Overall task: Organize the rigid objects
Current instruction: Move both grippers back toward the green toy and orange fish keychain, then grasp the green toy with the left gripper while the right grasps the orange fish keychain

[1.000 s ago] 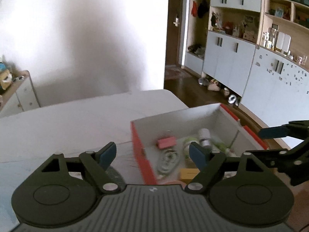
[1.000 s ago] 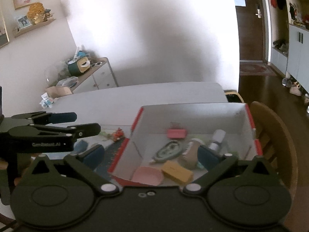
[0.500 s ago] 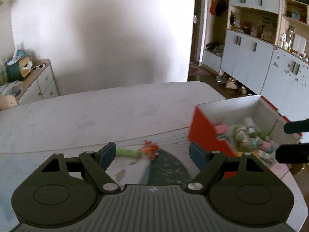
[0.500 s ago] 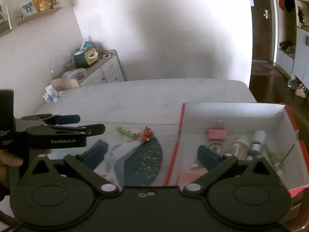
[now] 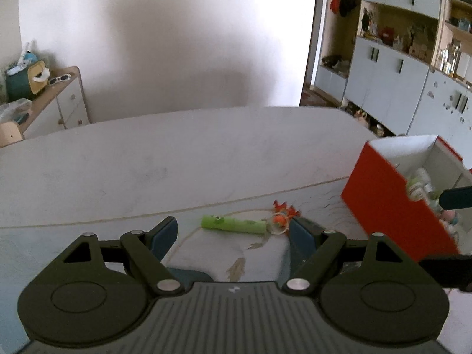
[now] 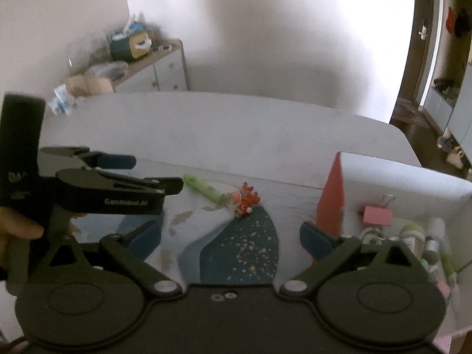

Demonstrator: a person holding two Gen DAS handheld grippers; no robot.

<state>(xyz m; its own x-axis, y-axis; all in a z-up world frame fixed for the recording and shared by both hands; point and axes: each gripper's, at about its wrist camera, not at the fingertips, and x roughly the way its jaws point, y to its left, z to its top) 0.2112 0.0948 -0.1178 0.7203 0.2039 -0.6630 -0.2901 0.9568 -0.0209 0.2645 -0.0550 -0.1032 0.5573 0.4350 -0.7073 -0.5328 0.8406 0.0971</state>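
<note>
A green tube [image 5: 233,224] lies on the patterned mat [image 5: 212,253], and it also shows in the right wrist view [image 6: 206,190]. A small red-orange charm [image 5: 281,216] lies at its right end; it shows too in the right wrist view [image 6: 246,199]. My left gripper [image 5: 233,237] is open and empty just in front of the tube. My right gripper [image 6: 230,236] is open and empty above the mat. A red-walled box [image 5: 383,194] with white inside stands at the right and holds a pink binder clip [image 6: 377,215] and several small bottles.
The mat lies on a white table [image 5: 177,153]. A low cabinet [image 5: 56,103] with clutter stands by the far wall. Cupboards and shelves [image 5: 398,88] line the right side of the room. The left gripper's side shows at the left of the right wrist view [image 6: 112,188].
Both views have swung left, away from the box and toward the mat. The green tube and charm have come into the left gripper's view, close to its fingers.
</note>
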